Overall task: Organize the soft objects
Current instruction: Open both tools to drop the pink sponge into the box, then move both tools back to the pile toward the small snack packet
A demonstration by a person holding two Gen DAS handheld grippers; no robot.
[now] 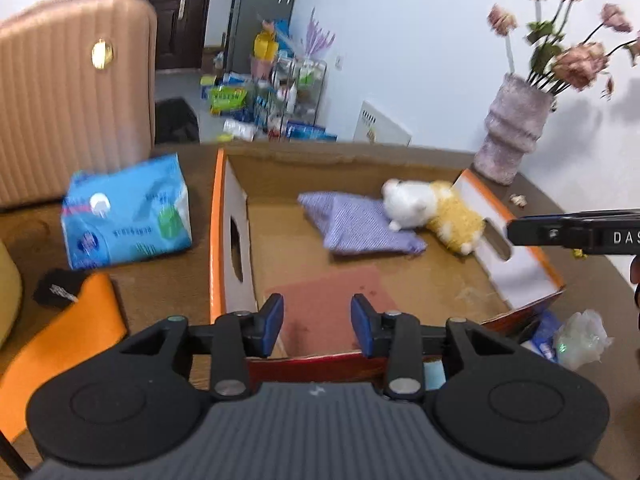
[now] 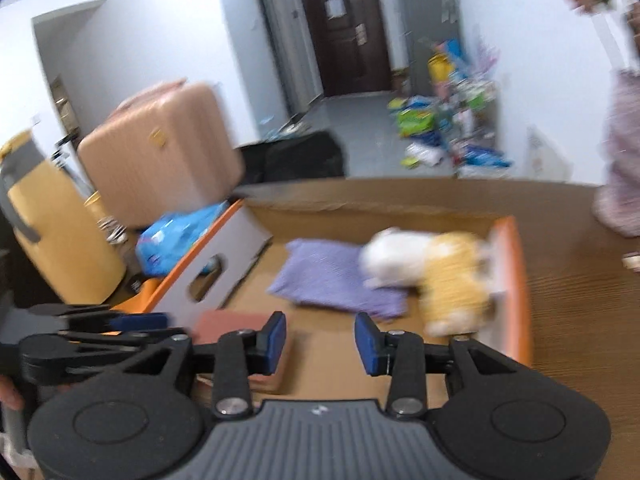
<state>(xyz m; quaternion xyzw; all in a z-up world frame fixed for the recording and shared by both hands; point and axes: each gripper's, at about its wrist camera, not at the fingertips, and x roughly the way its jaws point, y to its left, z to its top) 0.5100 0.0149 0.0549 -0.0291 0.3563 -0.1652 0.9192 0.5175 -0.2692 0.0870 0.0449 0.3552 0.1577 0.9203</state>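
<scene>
An open cardboard box (image 1: 218,220) with orange rims lies on the brown table. Inside it, a purple cloth pouch (image 1: 360,224) rests flat, and a white and yellow plush toy (image 1: 432,212) leans partly on the pouch against the box's right wall. My left gripper (image 1: 318,330) hovers over the near end of the box, open, with nothing between its blue pads. In the right wrist view the box (image 2: 518,280), pouch (image 2: 336,280) and plush toy (image 2: 432,276) are blurred. My right gripper (image 2: 320,344) is open and empty above the box floor. A blue tissue pack (image 1: 128,212) lies left of the box.
A flat reddish pad (image 1: 328,300) lies on the box floor near the grippers. A vase of pink flowers (image 1: 512,136) stands behind the box on the right. A pink suitcase (image 1: 76,92) and an orange chair (image 1: 68,340) are to the left. A crumpled plastic bag (image 1: 584,340) lies right of the box.
</scene>
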